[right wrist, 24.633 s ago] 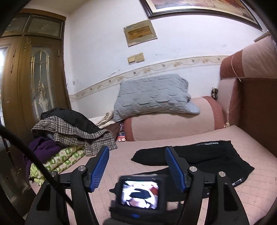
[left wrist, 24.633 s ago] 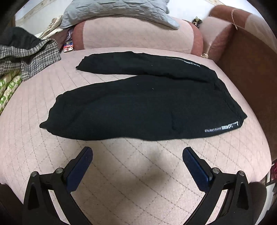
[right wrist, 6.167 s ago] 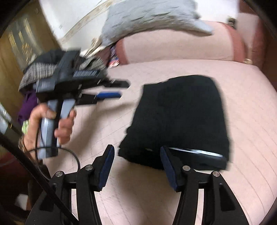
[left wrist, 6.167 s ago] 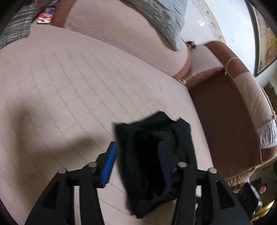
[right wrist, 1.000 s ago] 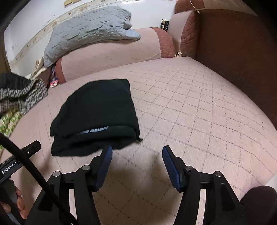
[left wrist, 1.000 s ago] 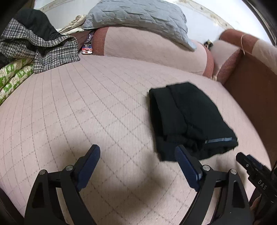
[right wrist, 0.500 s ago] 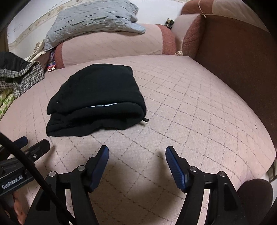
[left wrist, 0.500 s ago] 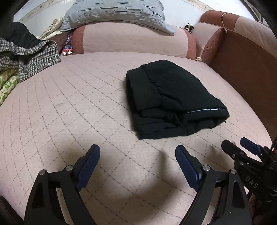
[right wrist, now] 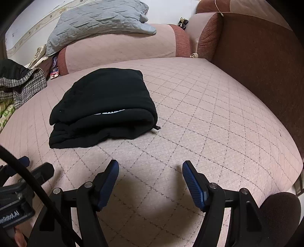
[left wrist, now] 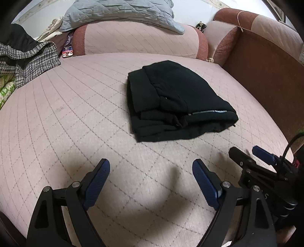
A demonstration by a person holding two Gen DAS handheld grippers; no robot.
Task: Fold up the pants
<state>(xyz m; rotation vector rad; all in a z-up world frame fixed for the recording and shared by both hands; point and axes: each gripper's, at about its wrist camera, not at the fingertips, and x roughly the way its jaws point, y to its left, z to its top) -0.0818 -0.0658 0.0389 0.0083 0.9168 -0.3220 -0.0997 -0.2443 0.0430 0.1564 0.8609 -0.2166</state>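
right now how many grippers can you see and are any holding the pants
2. The left gripper hovers open over the bed, short of the folded black pants. The right gripper is open beside it, to its right. Neither touches the pants.

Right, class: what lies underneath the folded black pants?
The folded black pants rest directly on the pink quilted mattress, whose diamond stitching shows all around them. The patch beneath them is covered, so anything lying there cannot be seen.

One folded pair of black pants [left wrist: 176,98], one grey pillow [left wrist: 121,11], two grippers: left gripper [left wrist: 151,171], right gripper [right wrist: 150,171].
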